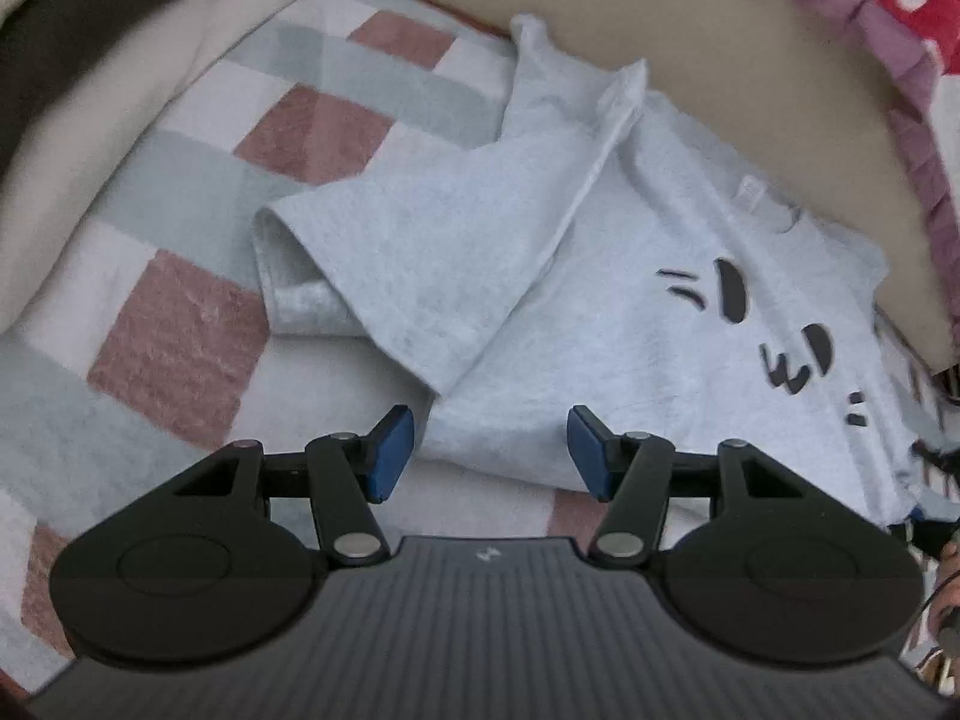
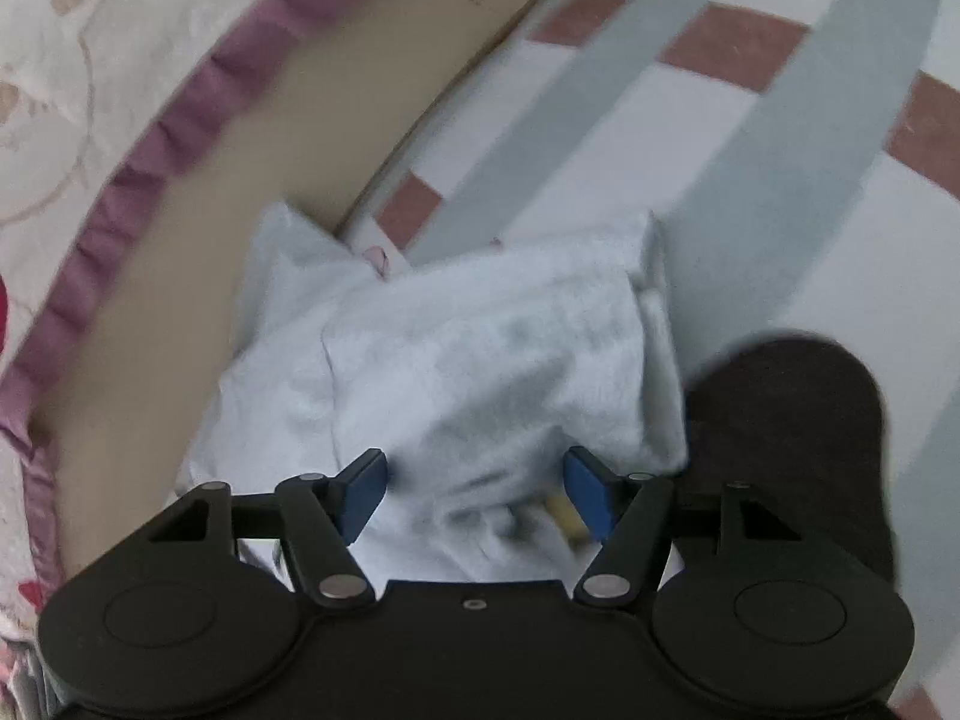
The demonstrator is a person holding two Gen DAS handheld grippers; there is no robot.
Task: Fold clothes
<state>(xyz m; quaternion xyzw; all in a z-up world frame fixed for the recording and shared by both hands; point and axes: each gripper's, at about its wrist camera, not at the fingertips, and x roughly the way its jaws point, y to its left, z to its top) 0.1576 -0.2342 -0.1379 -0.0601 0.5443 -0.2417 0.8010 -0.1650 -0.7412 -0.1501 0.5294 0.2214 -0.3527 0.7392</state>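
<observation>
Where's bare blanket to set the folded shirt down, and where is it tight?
Free: the checked blanket left of the pale blue shirt, up to the cream and brown bedding; also the strip just ahead of the left gripper. Crowded: the shirt's right side against the beige edge and ruffled cover.

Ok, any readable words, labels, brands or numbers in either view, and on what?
No readable words or numbers.
Light blue T-shirt: black cartoon-face print, no letters.
Neck tag: too small and blurred to read.
Left hand-held gripper body: small lightning-like logo, no text.
</observation>
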